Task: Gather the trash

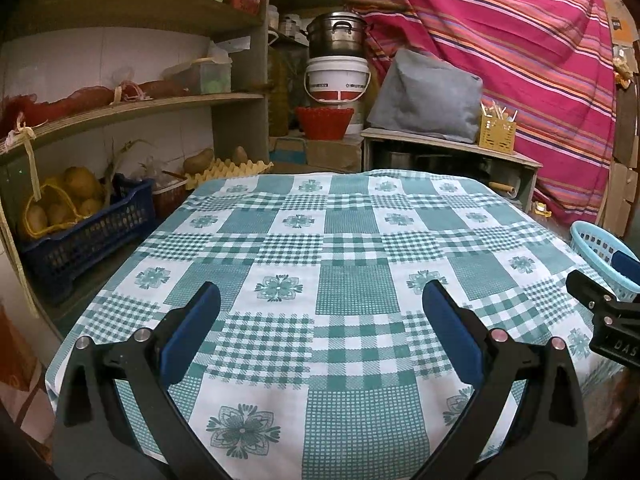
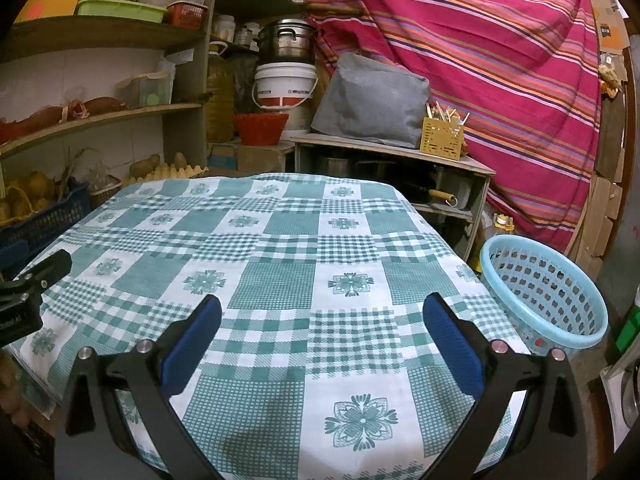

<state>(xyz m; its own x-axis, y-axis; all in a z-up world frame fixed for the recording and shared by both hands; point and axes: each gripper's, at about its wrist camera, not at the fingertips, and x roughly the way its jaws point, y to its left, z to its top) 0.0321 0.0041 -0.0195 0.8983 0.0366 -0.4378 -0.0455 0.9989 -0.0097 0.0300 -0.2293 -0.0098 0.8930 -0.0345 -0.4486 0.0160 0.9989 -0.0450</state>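
A table under a green and white checked cloth point(image 1: 320, 248) point(image 2: 280, 248) fills both views; no trash shows on it. My left gripper point(image 1: 320, 300) hovers open over the near part of the cloth, nothing between its blue pads. My right gripper point(image 2: 322, 312) is open too, over the near right part of the cloth. A light blue perforated basket point(image 2: 548, 292) point(image 1: 604, 256) stands beside the table's right edge, to the right of my right gripper. Something red shows through its lower holes. The right gripper's side appears at the right edge of the left wrist view, and the left gripper's at the left edge of the right wrist view.
Wooden shelves point(image 1: 132, 108) with a blue crate of potatoes point(image 1: 80, 232) and an egg tray point(image 1: 228, 168) stand left. Behind the table are a white bucket point(image 2: 284, 84) under a metal pot, a red basket point(image 2: 260, 128), a low cabinet point(image 2: 392, 152) with a grey bag, and a striped pink cloth point(image 2: 480, 60).
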